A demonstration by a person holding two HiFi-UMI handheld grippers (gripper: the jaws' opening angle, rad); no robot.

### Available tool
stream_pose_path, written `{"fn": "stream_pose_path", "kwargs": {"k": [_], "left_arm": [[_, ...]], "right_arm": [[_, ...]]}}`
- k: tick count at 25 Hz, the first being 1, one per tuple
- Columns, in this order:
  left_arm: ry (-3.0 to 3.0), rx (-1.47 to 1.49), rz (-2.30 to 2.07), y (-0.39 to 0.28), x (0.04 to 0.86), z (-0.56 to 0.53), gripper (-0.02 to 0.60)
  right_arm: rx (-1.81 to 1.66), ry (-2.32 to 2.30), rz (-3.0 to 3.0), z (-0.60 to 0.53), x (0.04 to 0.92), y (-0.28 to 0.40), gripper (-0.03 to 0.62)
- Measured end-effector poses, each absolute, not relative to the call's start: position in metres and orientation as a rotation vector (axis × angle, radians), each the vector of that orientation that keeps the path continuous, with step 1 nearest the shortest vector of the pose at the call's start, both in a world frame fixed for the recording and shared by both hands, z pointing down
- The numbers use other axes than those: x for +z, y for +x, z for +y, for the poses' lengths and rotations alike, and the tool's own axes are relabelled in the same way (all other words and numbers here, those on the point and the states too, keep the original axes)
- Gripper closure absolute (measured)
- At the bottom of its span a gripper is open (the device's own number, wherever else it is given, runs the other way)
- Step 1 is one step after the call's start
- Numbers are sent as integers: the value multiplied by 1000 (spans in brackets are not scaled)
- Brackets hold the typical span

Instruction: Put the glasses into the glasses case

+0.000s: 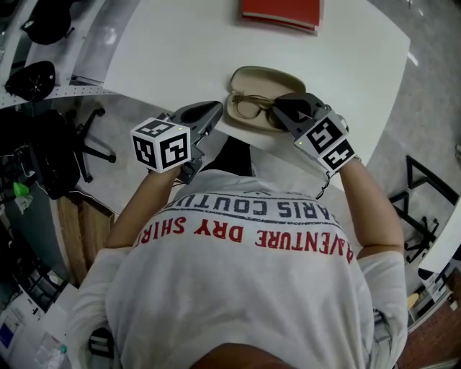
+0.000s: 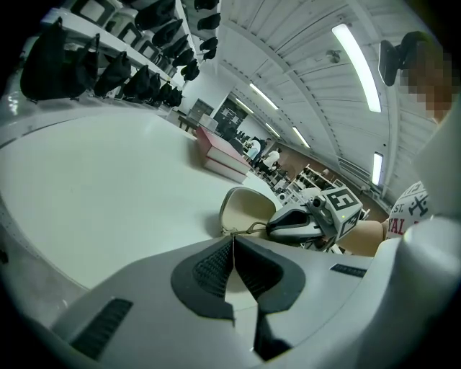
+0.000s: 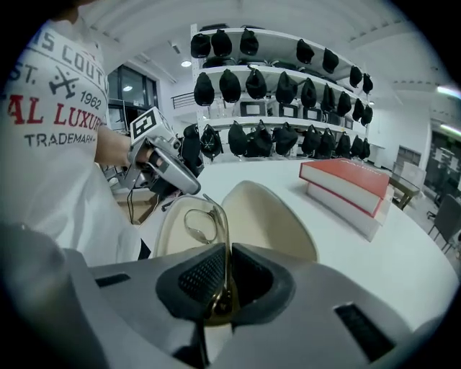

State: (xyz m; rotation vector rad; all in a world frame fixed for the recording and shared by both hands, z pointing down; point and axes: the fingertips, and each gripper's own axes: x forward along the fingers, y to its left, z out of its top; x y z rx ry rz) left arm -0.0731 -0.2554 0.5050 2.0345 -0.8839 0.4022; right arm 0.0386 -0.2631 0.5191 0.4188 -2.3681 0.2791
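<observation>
An open beige glasses case (image 1: 268, 81) lies near the front edge of the white table (image 1: 180, 50). Thin gold-framed glasses (image 1: 250, 107) sit over the case's near half. My right gripper (image 1: 279, 113) is shut on them. In the right gripper view one temple arm runs up between the pads, with a lens (image 3: 200, 225) hanging over the case's tray (image 3: 173, 234). I cannot tell whether the frame rests on the lining. My left gripper (image 1: 215, 112) is shut and empty, just left of the case at the table's edge. In its own view the case lid (image 2: 248, 209) stands ahead.
A stack of red books (image 1: 281, 13) lies farther back on the table. Shelves of black caps (image 3: 274, 86) line the wall beyond. An office chair (image 1: 79, 140) stands on the floor to the left. My own torso in a white shirt (image 1: 245, 274) is close against the table's edge.
</observation>
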Motion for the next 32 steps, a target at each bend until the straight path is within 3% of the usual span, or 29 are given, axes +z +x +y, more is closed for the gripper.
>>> {"fn": "stream_pose_path", "kwargs": {"k": [8, 12, 19, 27, 32], "left_arm": [[2035, 402, -891, -75, 504, -254, 552], [2047, 391, -898, -76, 499, -252, 552], [2091, 350, -908, -73, 478, -242, 552], [2205, 217, -855, -53, 419, -224, 552], [2324, 126, -813, -28, 372, -210, 552]], "right_arm": [[234, 402, -2349, -263, 520, 35, 549], [247, 423, -2357, -262, 516, 36, 480], [340, 603, -2432, -256, 486, 50, 432], [493, 866, -2678, -225, 406, 67, 437], [408, 929, -2786, -201, 356, 77, 498]]}}
